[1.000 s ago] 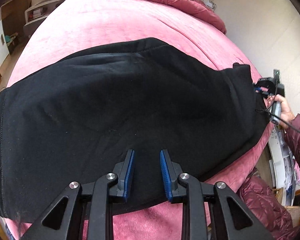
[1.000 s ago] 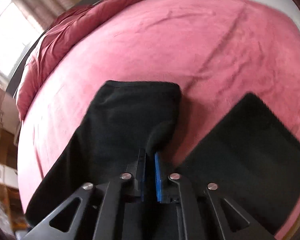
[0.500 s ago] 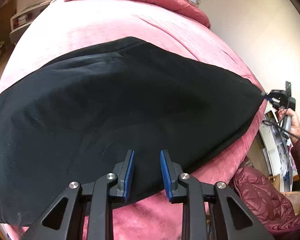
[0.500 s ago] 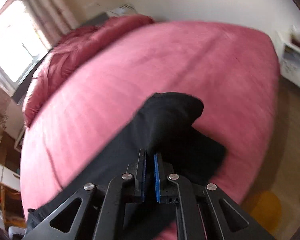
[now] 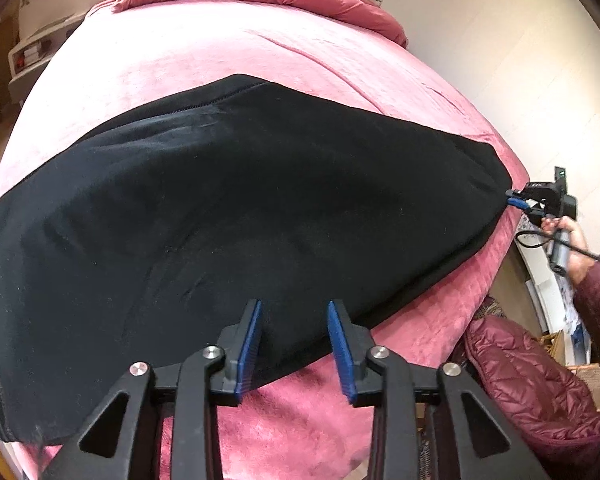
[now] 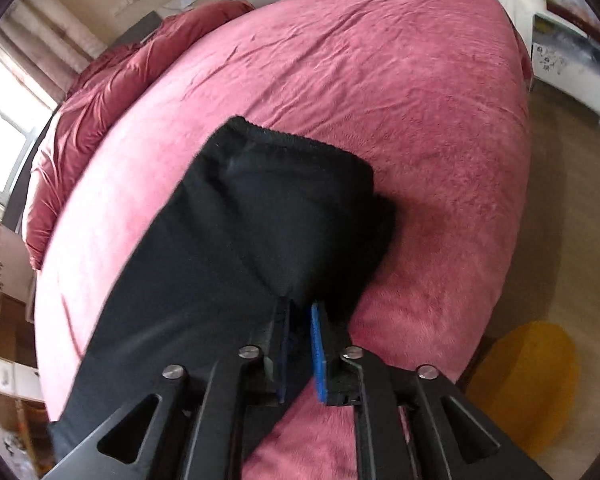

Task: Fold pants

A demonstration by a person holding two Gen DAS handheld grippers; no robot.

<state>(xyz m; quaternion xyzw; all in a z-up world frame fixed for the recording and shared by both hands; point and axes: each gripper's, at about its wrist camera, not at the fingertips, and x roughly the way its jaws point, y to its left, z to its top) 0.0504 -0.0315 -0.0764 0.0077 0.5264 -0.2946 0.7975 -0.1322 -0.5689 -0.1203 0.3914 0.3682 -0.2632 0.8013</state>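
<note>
- Left wrist view: the pants [image 5: 236, 216] lie spread flat on the bed [image 5: 228, 56], running from the near left edge to a drawn-out tip at the bed's right side.
- The left hand-held gripper [image 5: 294, 344] hangs over the near hem, its jaws spreading; black cloth lies between the blue pads, but no pad visibly presses on it.
- Only this view shows the right hand-held gripper [image 5: 518, 200] from outside, at the tip of the pants, with the person's hand [image 5: 568, 236] and padded sleeve [image 5: 598, 296] behind it. It also shows the whole garment, taut and nearly free of wrinkles.
- Right wrist view: the right hand-held gripper [image 6: 300, 344] is letting go, its jaws parting. The pants end [image 6: 284, 208] reaches into the gap, yet the right pad stands clear of it.
- Only this view shows that the end lies doubled, with a ribbed edge on top, close to the bed's [image 6: 400, 60] corner above the floor [image 6: 560, 208].
- To do this step well, I judge both grippers should release fully and lift straight away, so the smoothed cloth is not dragged.
</note>
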